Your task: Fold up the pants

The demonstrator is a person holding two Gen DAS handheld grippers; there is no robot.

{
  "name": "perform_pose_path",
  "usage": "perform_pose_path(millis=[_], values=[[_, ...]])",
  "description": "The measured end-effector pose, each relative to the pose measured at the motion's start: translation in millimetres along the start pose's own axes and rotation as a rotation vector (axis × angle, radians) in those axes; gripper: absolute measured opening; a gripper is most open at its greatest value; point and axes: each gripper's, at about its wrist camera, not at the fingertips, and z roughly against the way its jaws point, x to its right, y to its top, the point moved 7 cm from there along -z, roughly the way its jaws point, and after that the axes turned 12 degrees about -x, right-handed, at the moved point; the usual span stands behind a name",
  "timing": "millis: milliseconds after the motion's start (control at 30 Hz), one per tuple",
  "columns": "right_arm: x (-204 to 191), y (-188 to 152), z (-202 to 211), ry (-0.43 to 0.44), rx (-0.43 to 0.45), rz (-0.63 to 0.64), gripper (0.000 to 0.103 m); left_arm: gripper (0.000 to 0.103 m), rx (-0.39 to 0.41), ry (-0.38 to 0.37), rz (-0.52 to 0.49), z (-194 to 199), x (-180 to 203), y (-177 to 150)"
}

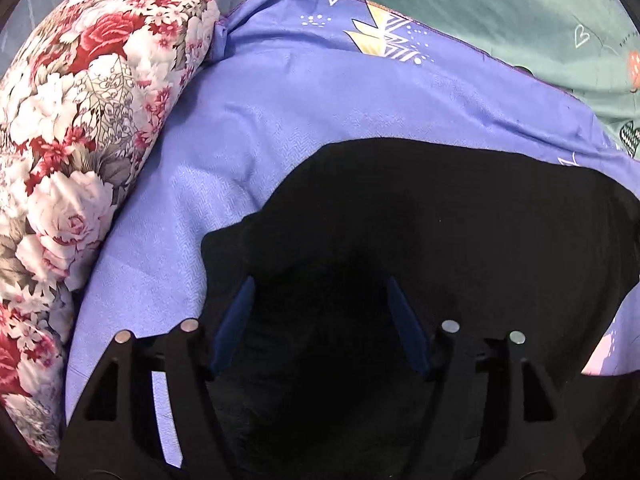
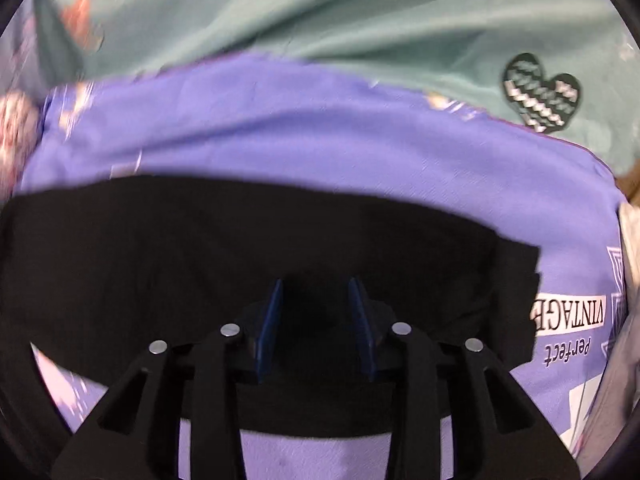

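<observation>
So the left claw [image 1: 320, 292] has its blue pads spread wide over black cloth with nothing pinched between them. The right claw [image 2: 316, 292] is narrower but also parted, pads not pressing on anything as far as the blurry right wrist view shows. No earlier shot to compare, so that's just how they sit.

The black pants [image 2: 240, 240] lie flat on a purple sheet [image 1: 360, 100], directly under and ahead of both claws, toward 12 o'clock. In the right view the long axis runs 9 to 3 o'clock, with a squared end at about 3 o'clock. Looks like a fold is already laid down. Both claws are about equally near.

Floral pillow [image 1: 80, 120] at 9 o'clock, teal bedding [image 2: 320, 12] beyond at 12 o'clock.
</observation>
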Motion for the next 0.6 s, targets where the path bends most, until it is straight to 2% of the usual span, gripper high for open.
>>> perform_pose_path(millis=[33,100,133,200,267,400,500,567,600], values=[[9,-3,-3,-0.021,0.018,-0.029,0.051,0.069,0.003,-0.001,0.001,0,0,0],[36,-9,-3,-0.061,0.022,-0.169,0.06,0.069,0.002,-0.001,-0.001,0,0,0],[54,-16,-1,-0.079,0.013,-0.294,0.06,0.069,0.003,-0.004,0.001,1,0,-1],[60,-24,11,-0.114,0.028,-0.371,0.06,0.069,0.003,-0.011,0.003,5,0,-3],[30,-32,31,-0.095,0.076,-0.272,0.06,0.069,0.008,-0.017,0.001,8,1,-5],[-49,-76,63,0.006,0.059,-0.087,0.062,0.071,-0.005,-0.037,0.006,16,3,-20],[-89,-114,83,0.128,0.041,-0.03,0.062,0.078,-0.024,-0.041,-0.007,27,3,-47],[-115,-147,93,0.215,0.053,0.009,0.062,0.078,-0.009,-0.026,-0.014,39,1,-71],[-125,-154,97,0.216,0.063,0.04,0.062,0.078,0.0,-0.017,-0.019,45,1,-81]])
